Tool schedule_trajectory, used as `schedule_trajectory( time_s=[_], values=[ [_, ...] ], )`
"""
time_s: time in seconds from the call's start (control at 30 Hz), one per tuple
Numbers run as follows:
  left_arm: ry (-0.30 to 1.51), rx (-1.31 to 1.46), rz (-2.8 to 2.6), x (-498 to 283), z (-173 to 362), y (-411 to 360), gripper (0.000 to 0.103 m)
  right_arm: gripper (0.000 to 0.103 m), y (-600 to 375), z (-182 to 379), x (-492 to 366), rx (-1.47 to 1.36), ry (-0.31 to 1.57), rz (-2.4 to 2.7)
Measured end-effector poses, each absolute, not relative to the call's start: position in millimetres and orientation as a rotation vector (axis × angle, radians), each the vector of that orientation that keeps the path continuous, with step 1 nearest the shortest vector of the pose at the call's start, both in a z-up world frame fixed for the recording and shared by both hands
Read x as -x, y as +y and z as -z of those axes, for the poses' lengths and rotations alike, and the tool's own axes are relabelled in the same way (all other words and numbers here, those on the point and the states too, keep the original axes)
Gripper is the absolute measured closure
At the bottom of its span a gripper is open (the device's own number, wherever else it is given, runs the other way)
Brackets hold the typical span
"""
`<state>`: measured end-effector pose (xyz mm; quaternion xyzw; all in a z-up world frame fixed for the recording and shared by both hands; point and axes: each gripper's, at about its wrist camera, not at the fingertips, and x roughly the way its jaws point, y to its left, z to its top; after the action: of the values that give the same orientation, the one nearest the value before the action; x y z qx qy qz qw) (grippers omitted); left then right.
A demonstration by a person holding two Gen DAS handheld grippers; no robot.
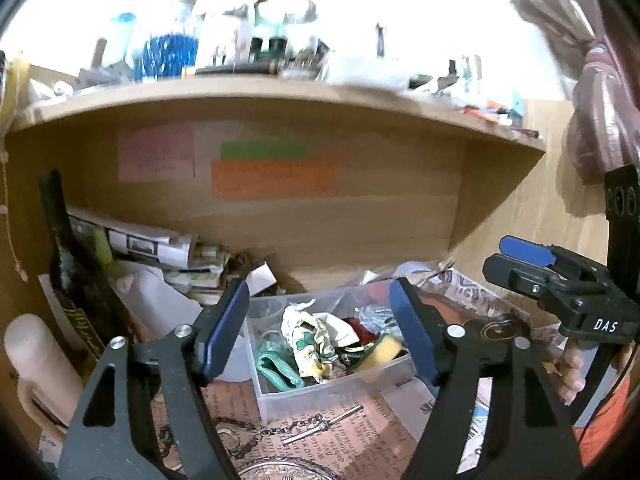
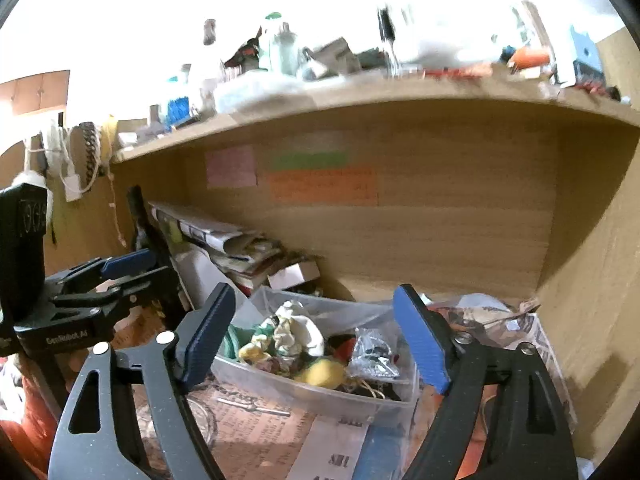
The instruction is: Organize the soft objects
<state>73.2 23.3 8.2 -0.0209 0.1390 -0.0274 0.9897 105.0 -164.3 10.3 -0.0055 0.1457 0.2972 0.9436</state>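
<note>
Wooden shelf alcove above a paper-covered worktop. A clear plastic bin stands on the worktop and holds the soft objects: a crumpled patterned cloth, a green band and a yellow sponge, mixed with a crinkled foil packet. Left gripper and right gripper hover before the bin, fingers spread, holding nothing. Likely risks: tangled cloths lifting together, a finger catching the rim and shifting the light bin, or the grippers colliding.
</note>
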Motion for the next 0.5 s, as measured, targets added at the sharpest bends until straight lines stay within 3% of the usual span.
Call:
schedule_trajectory(
  time_s=[0.17,0.27,0.4,0.5],
  values=[
    [0.226,0.027,0.046,-51.1,-13.5,16.9,0.015,0.011,-165.5,-11.8,-90.8,0.009,0.276,-0.611],
    [0.208,0.026,0.046,-41.7,-15.3,13.2,0.010,0.001,-164.6,-13.5,-83.3,0.011,0.260,-0.607],
    [0.189,0.025,0.035,-33.7,-17.4,10.7,0.001,0.000,-162.9,-16.5,-74.3,0.014,0.240,-0.603],
    [0.187,0.028,0.040,-31.9,-17.7,11.3,0.001,0.000,-161.0,-17.0,-71.2,0.018,0.237,-0.596]
  ],
)
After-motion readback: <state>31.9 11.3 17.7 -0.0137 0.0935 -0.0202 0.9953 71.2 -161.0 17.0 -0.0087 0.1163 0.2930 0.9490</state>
